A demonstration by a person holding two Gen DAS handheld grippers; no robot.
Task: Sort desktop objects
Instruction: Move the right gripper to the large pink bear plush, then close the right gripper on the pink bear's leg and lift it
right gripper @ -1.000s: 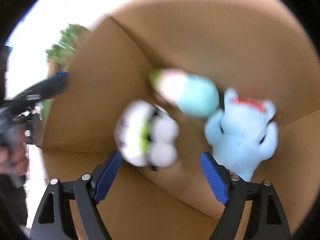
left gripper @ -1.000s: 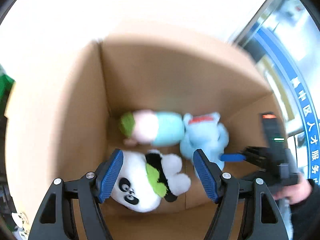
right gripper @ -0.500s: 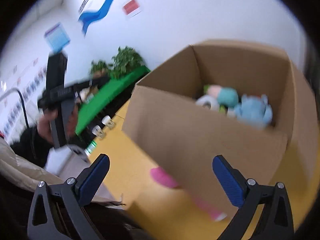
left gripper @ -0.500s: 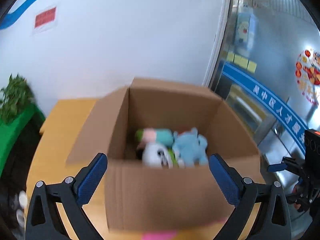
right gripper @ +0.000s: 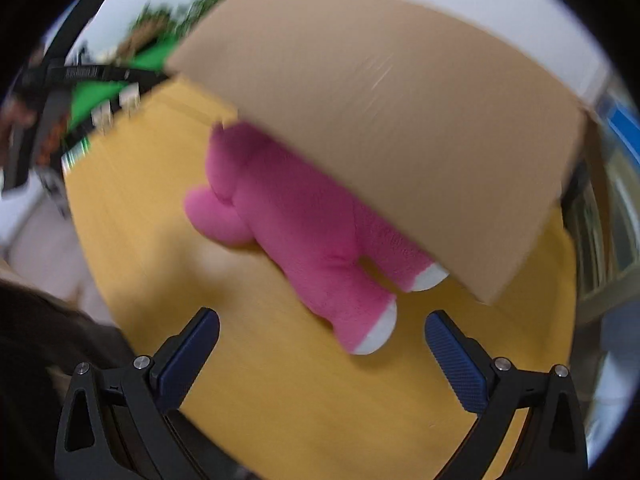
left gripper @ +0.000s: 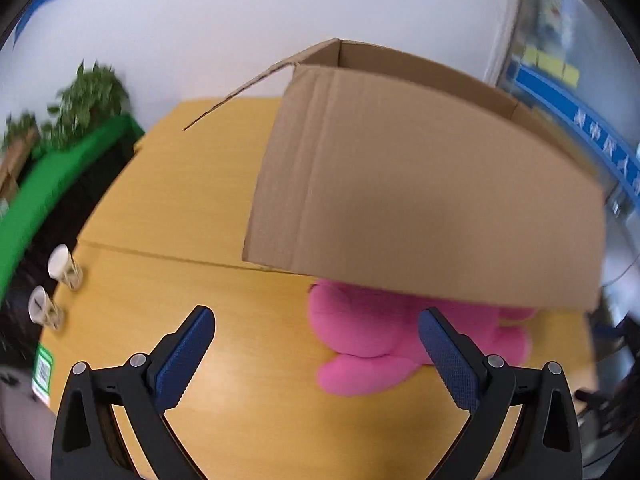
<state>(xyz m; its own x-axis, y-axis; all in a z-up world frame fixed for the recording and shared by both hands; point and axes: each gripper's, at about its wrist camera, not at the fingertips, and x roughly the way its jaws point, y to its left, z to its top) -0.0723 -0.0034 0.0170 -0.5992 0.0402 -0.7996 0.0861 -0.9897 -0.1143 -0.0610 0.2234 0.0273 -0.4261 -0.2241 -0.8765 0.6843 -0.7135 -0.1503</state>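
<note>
A pink plush toy [left gripper: 384, 336] lies on the yellow wooden table [left gripper: 180, 208] against the near side of a brown cardboard box [left gripper: 424, 200]; the box hides part of it. In the right wrist view the toy [right gripper: 296, 220] shows its pink body and two white-tipped legs under the box [right gripper: 380, 100]. My left gripper [left gripper: 316, 356] is open and empty, low over the table just in front of the toy. My right gripper [right gripper: 322, 356] is open and empty, a little short of the toy's feet. The box's contents are hidden.
Two small sand timers [left gripper: 64, 266] stand at the table's left edge beside a green-and-white label [left gripper: 42, 372]. A green stand with plants [left gripper: 68, 120] is left of the table. The left hand-held gripper [right gripper: 64, 76] shows at the upper left of the right wrist view.
Both grippers have come out of the box, pulled back and dropped low in front of it. The plush toys inside have gone out of sight; the pink toy now fills the near view.
</note>
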